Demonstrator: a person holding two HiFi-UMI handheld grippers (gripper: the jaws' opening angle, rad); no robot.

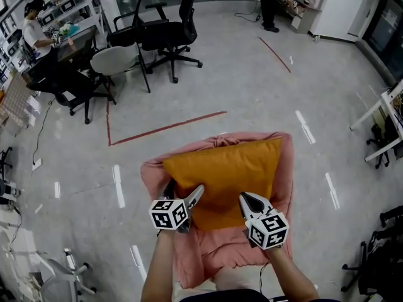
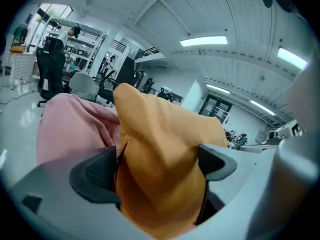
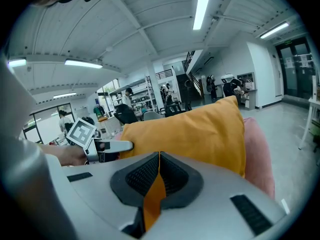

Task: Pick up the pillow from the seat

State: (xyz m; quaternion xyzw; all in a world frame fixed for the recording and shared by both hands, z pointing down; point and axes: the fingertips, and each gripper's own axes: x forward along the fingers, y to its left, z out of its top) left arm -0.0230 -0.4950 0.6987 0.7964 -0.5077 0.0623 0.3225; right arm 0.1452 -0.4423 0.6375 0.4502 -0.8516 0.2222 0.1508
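The pillow lies on the seat, office chairs behind.

Orange pillow, plump and creased, rests on the pink-covered seat, directly ahead of both claws. Its near left corner bulges between the wide-apart jaws of the left gripper. A thin fold of its near edge is pinched in the right gripper.

Left gripper jaws apart (right gripper jaws together)
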